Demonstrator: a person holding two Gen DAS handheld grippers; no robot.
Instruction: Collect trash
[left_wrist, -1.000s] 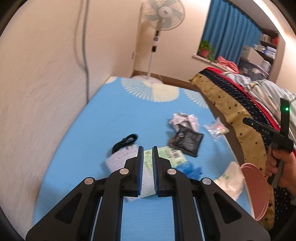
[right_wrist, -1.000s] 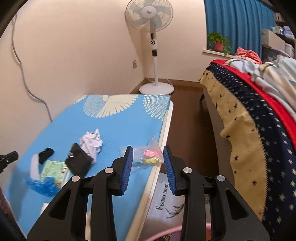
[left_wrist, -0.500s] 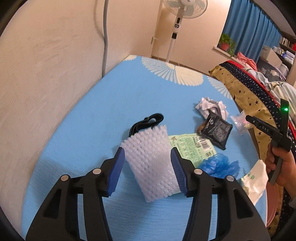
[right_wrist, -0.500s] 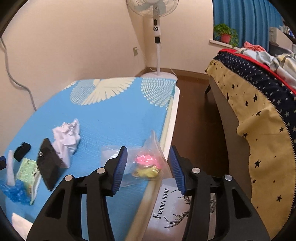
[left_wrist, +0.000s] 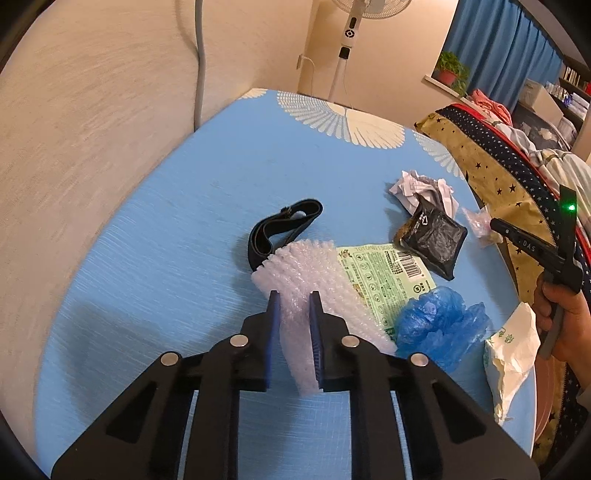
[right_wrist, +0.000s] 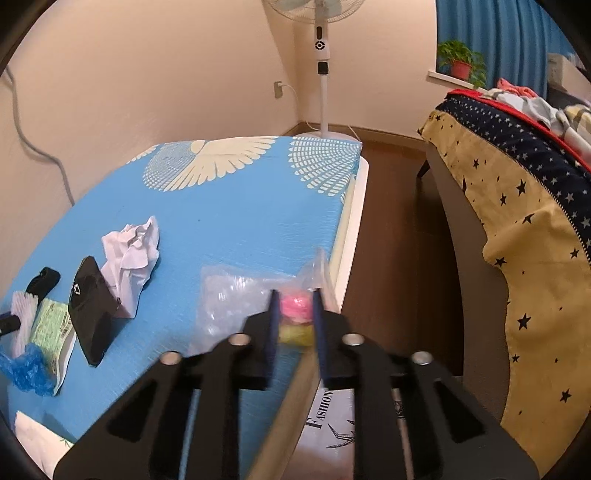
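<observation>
On the blue table cloth my left gripper has its jaws closing on a sheet of white bubble wrap, and the blue pads press its near end. My right gripper is shut on a clear plastic bag with pink and yellow bits inside, at the table's right edge. Between them lie a crumpled white paper, a black packet, a green printed wrapper, a blue plastic cover and a black strap.
A white paper bag lies at the table's near right corner. A bed with a star-print blanket stands to the right across a narrow strip of brown floor. A printed bag sits below the table edge. A standing fan is by the far wall.
Both grippers came down to the table. The left opened around the bubble wrap and closed on it. The right opened around the clear bag and shut on it.
</observation>
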